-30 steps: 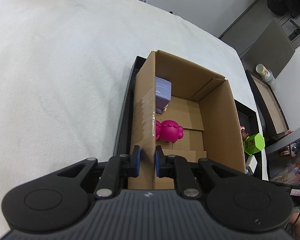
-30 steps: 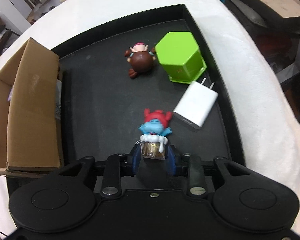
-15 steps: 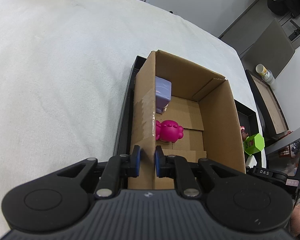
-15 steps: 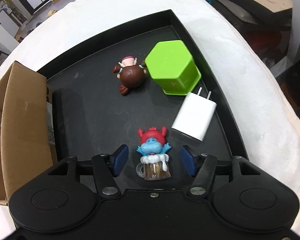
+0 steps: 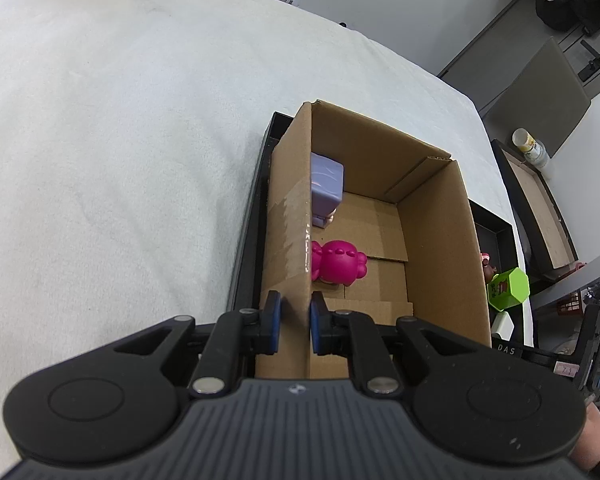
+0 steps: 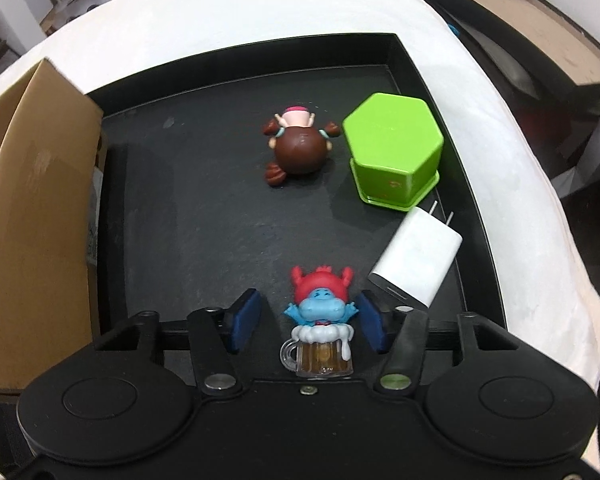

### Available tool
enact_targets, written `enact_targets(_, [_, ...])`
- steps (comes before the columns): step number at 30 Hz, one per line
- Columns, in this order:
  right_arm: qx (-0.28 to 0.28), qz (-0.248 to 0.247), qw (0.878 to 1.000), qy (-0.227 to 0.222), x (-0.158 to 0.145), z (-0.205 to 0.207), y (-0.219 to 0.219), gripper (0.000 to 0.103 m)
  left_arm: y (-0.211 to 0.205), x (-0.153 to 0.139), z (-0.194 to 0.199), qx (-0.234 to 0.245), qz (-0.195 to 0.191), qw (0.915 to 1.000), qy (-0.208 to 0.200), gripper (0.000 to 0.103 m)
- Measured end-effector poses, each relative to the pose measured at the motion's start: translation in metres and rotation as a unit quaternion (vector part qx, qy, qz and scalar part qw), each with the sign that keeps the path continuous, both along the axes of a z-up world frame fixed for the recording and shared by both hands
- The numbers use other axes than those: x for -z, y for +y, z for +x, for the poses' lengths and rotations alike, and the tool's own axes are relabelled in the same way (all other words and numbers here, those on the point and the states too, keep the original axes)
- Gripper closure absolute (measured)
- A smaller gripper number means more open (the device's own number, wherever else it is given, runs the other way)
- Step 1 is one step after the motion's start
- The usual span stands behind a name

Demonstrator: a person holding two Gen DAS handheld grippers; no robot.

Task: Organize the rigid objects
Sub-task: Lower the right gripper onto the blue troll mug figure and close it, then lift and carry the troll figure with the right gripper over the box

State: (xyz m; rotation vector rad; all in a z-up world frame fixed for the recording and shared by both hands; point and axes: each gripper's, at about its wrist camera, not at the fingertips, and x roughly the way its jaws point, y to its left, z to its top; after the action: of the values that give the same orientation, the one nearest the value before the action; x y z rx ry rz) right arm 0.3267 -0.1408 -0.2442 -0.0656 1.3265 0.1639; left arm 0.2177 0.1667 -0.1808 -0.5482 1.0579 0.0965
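Clamping cardboard box [image 5: 288, 216] wall, left gripper [image 5: 291, 322]; right gripper [image 6: 307, 322] closing astride mug figurine [image 6: 320, 320], untouched.

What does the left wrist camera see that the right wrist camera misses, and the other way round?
Only the left wrist view shows inside the cardboard box: a magenta figure and a lilac block.

Only the right wrist view shows the white charger and the blue figure in a beer mug, standing between the closing, not yet touching right gripper.

Both show the box, black tray, green hexagonal box and brown-haired doll.
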Motion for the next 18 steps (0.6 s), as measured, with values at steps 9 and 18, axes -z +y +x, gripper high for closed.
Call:
enact_targets(9, [-0.014, 0.007, 1.0, 0.001, -0.007, -0.001, 0.0, 0.064, 0.0, 0.0, 0.0, 0.0, 0.001, 1.0, 0.0, 0.09])
enact_targets(18, [-0.021, 0.026, 0.999, -0.016, -0.025, -0.002, -0.002, 0.065, -0.002, 0.0, 0.0, -0.001, 0.007, 1.0, -0.001, 0.09])
